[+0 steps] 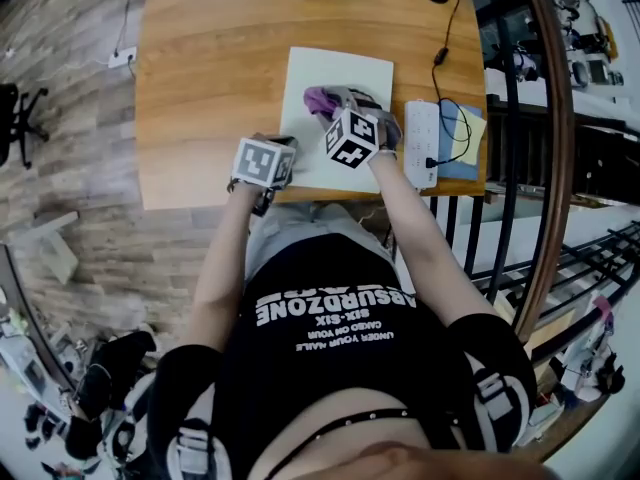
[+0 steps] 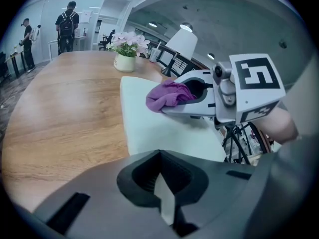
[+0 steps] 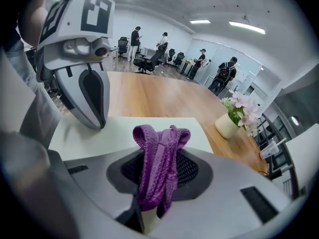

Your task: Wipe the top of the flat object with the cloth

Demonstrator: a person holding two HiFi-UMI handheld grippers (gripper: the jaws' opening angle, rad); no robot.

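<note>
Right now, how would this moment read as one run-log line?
left gripper: shut on near edge of pale green flat board | right gripper: shut on purple cloth, over board

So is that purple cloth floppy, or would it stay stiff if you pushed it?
Probably floppy: the cloth sits in soft folded loops in the right gripper, which pinches it. It looks light, bunched up small. Pushed across the board, it would likely crumple and drag rather than slide neatly. The left gripper pinches the board's edge, probably to steady it.
</note>
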